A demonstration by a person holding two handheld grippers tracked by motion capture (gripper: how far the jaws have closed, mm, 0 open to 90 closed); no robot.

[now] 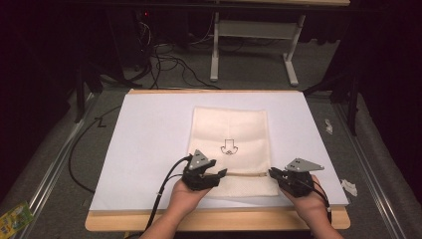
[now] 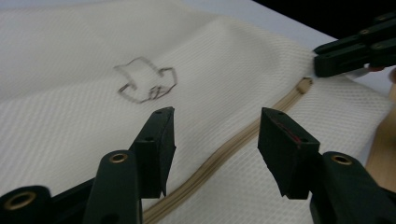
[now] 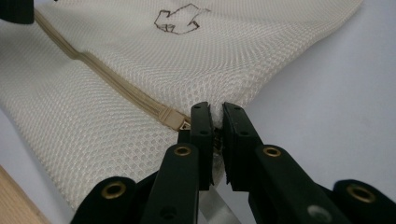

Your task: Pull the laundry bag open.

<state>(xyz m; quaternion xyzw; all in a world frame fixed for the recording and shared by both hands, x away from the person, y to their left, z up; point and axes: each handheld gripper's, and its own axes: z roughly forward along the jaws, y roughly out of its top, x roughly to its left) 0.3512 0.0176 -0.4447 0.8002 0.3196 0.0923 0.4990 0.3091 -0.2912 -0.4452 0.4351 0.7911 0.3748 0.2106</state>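
A cream mesh bag point(image 1: 231, 129) lies flat on the white board, with a small drawn logo point(image 1: 228, 148) at its middle. A tan zipper point(image 1: 246, 175) runs across the bag near its front edge. My left gripper point(image 1: 221, 174) stands open at the zipper's left end. In the left gripper view its jaws point(image 2: 215, 135) straddle the zipper point(image 2: 224, 151) with nothing between them. My right gripper point(image 1: 272, 173) is shut on the bag's right edge beside the zipper's end. The right gripper view shows mesh pinched between the jaws point(image 3: 217, 112), next to the zipper's end point(image 3: 175, 119).
The white board point(image 1: 149, 139) rests on a wooden table point(image 1: 214, 221) whose front edge is close to both hands. Crumpled paper bits point(image 1: 350, 186) lie off the board's right side. A green packet point(image 1: 15, 216) sits at lower left. Cables and table legs point(image 1: 215, 50) stand beyond.
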